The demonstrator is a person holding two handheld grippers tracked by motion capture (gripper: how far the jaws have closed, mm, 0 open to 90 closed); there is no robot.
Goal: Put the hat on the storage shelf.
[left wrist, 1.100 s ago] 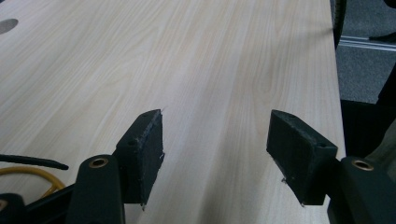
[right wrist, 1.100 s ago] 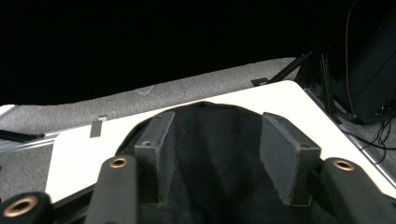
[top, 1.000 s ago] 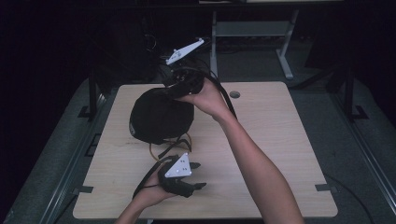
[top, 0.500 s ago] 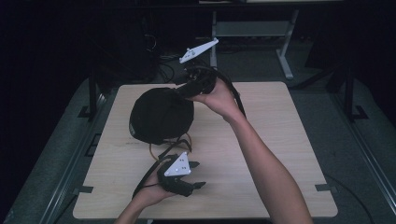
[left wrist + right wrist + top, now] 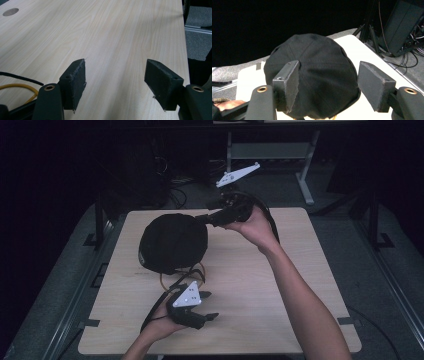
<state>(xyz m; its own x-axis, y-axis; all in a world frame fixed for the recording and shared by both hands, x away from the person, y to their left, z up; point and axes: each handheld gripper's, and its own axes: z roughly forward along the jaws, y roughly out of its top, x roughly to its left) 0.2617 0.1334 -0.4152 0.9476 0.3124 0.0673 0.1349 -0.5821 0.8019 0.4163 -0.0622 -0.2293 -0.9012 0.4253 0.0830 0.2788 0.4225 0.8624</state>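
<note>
Item 1. Black cap (image 5: 172, 242): lies crown-up on the left half of the light wooden table (image 5: 300, 250), toward the far edge. In the right gripper view the cap (image 5: 317, 75) sits just beyond the jaws, its panels and top seams visible; whether it has a brim cannot be told. It is soft cloth, judged likely to crumple or slide rather than lift cleanly.

Item 2. Yellow cable (image 5: 182, 279): a loop just beside the cap's near edge, partly tucked under it. The same cable (image 5: 22, 87) appears at the lower left of the left gripper view with a black lead next to it.

Item 3. Left gripper (image 5: 207, 306): held low at the near edge of the table, near the cable loop and apart from the cap. Its jaws stand wide apart with nothing between them, over bare wood.

Item 4. Right gripper (image 5: 202, 218): held above the table at the cap's right side, jaws spread wide and empty, pointing at the crown.

Risks, as judged:
- A pinch on the smooth crown may catch a single layer of cloth, so the cap slips out or drags.
- Lifting or pushing the cap may snag the yellow cable and pull it along.
- The cap lies near the left and far edges; a sideways shove could send it off the table.
</note>
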